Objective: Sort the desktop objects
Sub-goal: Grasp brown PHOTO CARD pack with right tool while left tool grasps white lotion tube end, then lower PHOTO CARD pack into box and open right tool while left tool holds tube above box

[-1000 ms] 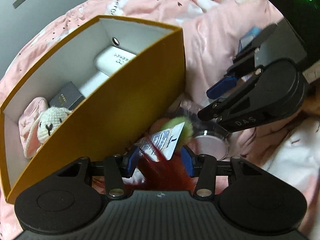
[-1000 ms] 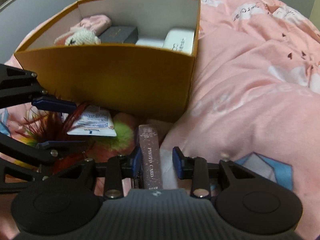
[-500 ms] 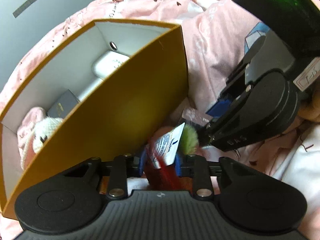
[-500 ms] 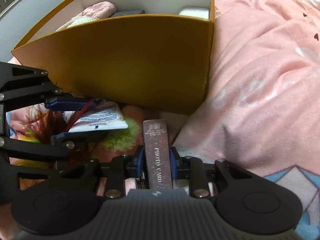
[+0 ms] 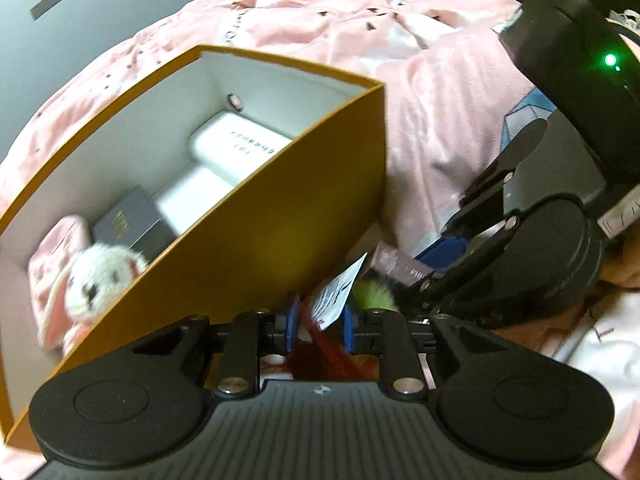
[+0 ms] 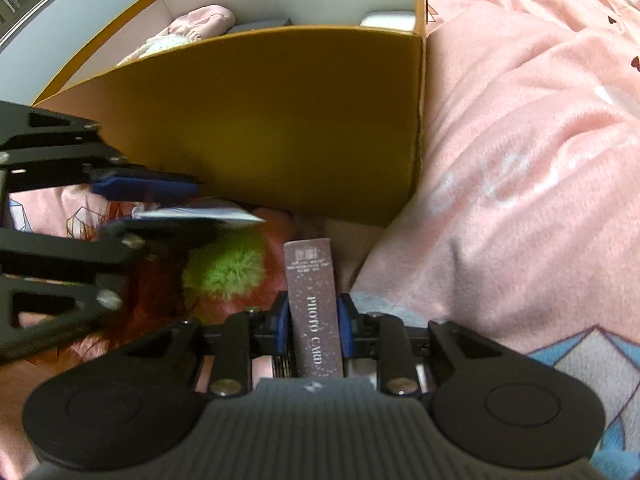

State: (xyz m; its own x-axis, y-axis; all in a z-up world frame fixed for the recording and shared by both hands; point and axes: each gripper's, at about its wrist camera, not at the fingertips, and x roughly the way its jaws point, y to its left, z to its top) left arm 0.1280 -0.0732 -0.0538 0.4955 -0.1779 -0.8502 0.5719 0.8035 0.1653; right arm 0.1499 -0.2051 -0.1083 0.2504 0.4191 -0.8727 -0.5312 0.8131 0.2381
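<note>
My left gripper (image 5: 319, 320) is closing, its blue pads pressing a red feather toy (image 5: 320, 354) with a white tag (image 5: 336, 296) and a green pompom (image 6: 226, 268). The same gripper (image 6: 172, 210) shows at the left of the right wrist view, the tag between its fingers. My right gripper (image 6: 313, 320) is shut on a slim brown "PHOTO CARD" box (image 6: 314, 292), seen too in the left wrist view (image 5: 420, 270). Both sit just in front of an orange cardboard box (image 5: 260, 240), which is open on top.
Inside the orange box (image 6: 280, 128) lie a white knitted bunny (image 5: 102, 276), a dark small box (image 5: 128, 220), white cases (image 5: 240, 148) and a pink pouch (image 6: 204, 20). A rumpled pink bedspread (image 6: 520, 160) lies under everything.
The left jaws have narrowed from wide open onto the feather toy and its tag. The right jaws have closed onto the photo card box. Both views have edged closer to the orange box.
</note>
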